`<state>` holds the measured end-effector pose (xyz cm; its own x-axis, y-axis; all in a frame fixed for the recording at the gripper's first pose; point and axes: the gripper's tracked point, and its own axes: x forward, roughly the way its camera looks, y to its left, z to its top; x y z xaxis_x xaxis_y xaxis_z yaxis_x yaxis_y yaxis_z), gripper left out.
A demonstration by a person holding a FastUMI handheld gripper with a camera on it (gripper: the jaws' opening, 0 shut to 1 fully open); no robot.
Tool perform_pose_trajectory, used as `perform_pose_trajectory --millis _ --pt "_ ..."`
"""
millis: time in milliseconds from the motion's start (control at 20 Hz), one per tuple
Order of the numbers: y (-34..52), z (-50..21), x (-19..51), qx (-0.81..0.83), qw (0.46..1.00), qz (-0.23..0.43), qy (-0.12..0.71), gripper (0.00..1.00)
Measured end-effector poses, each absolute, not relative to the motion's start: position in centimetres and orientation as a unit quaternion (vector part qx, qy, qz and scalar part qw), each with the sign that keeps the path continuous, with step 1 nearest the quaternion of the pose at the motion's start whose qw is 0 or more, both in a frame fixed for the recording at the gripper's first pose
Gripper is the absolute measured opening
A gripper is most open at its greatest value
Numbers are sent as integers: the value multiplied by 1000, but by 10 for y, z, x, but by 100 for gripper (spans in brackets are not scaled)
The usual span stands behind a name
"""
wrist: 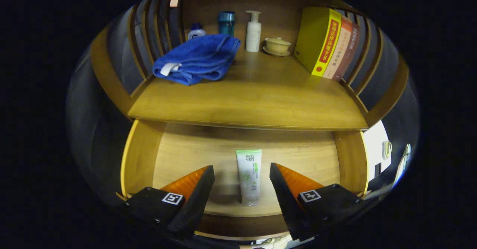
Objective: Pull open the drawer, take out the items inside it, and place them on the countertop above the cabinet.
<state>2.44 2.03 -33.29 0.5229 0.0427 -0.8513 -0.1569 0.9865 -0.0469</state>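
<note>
**Getting the tongs around the tube in the drawer**

The light wooden drawer (179, 155) is pulled open. Inside it lies one white squeeze tube with a green top band (249, 176). It lies flat on the drawer floor, pointing from near to far. My tongs (242, 178) hang above the drawer, spread wide and holding nothing. The tube sits in the gap between the two fingers, a little closer to the right one. I cannot tell how high the tongs are above the tube.

I think the job now is to pick up the tube. Here is how I would do it well:

- Slide a tiny bit to the right, so the tube is in the middle of the gap.
- Go down slowly, straight down, so the fingers land on the drawer floor on both sides of the tube.
- Grab the tube around its middle, not at the thin far end, where it may slip.
- Squeeze gently. The tube looks soft and may squash or pop out.
- Lift straight up and pull back toward me first, because the brown wooden tabletop (253, 100) hangs over the far part of the drawer.

Then I would set it on a bare spot at the near middle of the tabletop. The folded blue towel (199, 59) lies far left, and the yellow book with a red spine label (316, 40) stands far right, so the middle is free.
</note>
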Motion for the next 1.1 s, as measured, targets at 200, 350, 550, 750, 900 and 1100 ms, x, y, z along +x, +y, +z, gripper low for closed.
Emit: perform_pose_trajectory --millis 200,350,550,750,900,1100 --pt "13 -362 27 -68 847 53 524 98" --pt "10 -382 27 -76 833 54 546 99" --pt "7 -399 23 -82 819 55 565 98" --pt "4 -415 16 -78 807 51 584 91" --pt "2 -422 17 -74 800 45 594 79" --pt "1 -417 22 -80 796 45 599 69"
